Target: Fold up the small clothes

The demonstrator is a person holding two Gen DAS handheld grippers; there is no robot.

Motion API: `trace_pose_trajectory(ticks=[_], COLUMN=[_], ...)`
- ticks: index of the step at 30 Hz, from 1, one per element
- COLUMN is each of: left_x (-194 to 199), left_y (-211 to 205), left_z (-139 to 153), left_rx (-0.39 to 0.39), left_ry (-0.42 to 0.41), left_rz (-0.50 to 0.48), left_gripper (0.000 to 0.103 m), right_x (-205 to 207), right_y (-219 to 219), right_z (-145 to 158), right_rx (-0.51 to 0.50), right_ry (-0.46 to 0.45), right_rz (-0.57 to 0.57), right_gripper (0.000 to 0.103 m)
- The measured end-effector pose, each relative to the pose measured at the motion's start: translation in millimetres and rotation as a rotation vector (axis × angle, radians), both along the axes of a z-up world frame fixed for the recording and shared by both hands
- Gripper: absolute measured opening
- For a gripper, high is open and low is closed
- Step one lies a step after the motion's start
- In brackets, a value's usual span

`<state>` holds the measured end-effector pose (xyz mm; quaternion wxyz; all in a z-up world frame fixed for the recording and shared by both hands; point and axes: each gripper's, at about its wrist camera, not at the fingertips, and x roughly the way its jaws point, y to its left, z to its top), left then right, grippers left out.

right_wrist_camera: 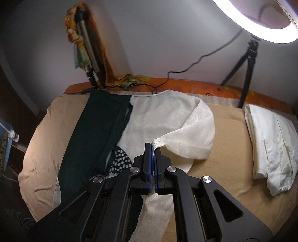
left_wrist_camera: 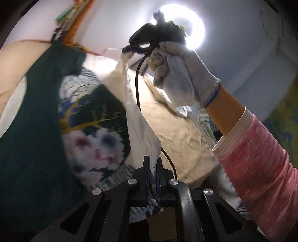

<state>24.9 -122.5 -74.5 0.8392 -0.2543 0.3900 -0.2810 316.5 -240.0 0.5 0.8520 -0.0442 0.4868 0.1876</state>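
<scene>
Nearest in the left wrist view, the left gripper (left_wrist_camera: 153, 162) had its jaws closed on an edge of a cream garment (left_wrist_camera: 141, 130), which rose as a taut band to the right gripper (left_wrist_camera: 130, 49), held high by a gloved hand (left_wrist_camera: 178, 74) and likewise clamped on the cloth. Holding the two edges apart and raised probably kept the fabric stretched so it could be laid over in a fold. In the right wrist view, the right gripper (right_wrist_camera: 153, 149) pinched a lifted fold of the same cream garment (right_wrist_camera: 167, 115), the rest of which lay spread on a tan-covered bed (right_wrist_camera: 229, 134). Just left of it, a dark green garment (right_wrist_camera: 96, 134) lay flat and partly overlapped the cream one; the left view alone showed its pale floral print (left_wrist_camera: 93, 145). Farther right, only the right view showed a white cloth (right_wrist_camera: 270, 149) lying apart near the bed's edge, perhaps already folded. Beyond the bed in that view stood a folded tripod (right_wrist_camera: 89, 55) draped with coloured fabric, a second tripod (right_wrist_camera: 247, 74), and a ring light (right_wrist_camera: 251, 16) overhead. Only the left view showed the person's pink sleeve (left_wrist_camera: 260, 167).
</scene>
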Motion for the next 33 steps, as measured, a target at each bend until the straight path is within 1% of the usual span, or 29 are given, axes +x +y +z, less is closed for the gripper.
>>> trace_pose_trajectory(ticks=[5,9,13,18,20,21,22,23,25,27,29,30,33], left_x=[-12,-21,-28,-26,-26,-27,-29,-30,-35,-39,-43,-45,-48], left_y=[30,53,68,71,69,70,71,70,72,78,86,93,112], left_z=[-2,-1,-2,-10,-9,-8,-6,-4,3,9,16,19,24], left_rx=[-0.006,-0.008,0.031,0.065,0.082,0.079,0.091,0.102,0.103,0.106,0.113,0.118,0.133], left_ry=[0.018,0.025,0.023,0.048,0.059,0.055,0.054,0.051,0.039,0.025,0.004,-0.006,-0.027], left_rz=[0.068,0.123,0.152,0.162,0.153,0.15,0.153,0.154,0.142,0.133,0.134,0.142,0.165], left_gripper=[0.002,0.002,0.002,0.002,0.01,0.023,0.034,0.037,0.04,0.042,0.044,0.045,0.045], right_x=[-14,-19,-19,-15,-13,-12,-11,-11,-15,-20,-21,-18,1], right_y=[69,108,134,153,157,157,157,156,150,136,112,97,58], right_z=[-18,-32,-43,-62,-71,-76,-80,-82,-77,-62,-43,-34,-23], right_rx=[-0.115,-0.149,-0.17,-0.169,-0.142,-0.127,-0.113,-0.093,-0.05,0.022,0.112,0.14,0.13], right_ry=[-0.014,-0.004,0.008,0.044,0.079,0.105,0.133,0.168,0.179,0.172,0.156,0.138,0.098], right_rz=[0.133,0.184,0.209,0.225,0.231,0.235,0.243,0.252,0.268,0.299,0.287,0.258,0.12], right_gripper=[0.003,0.003,0.003,0.003,0.004,0.005,0.013,0.031,0.05,0.05,0.05,0.05,0.05])
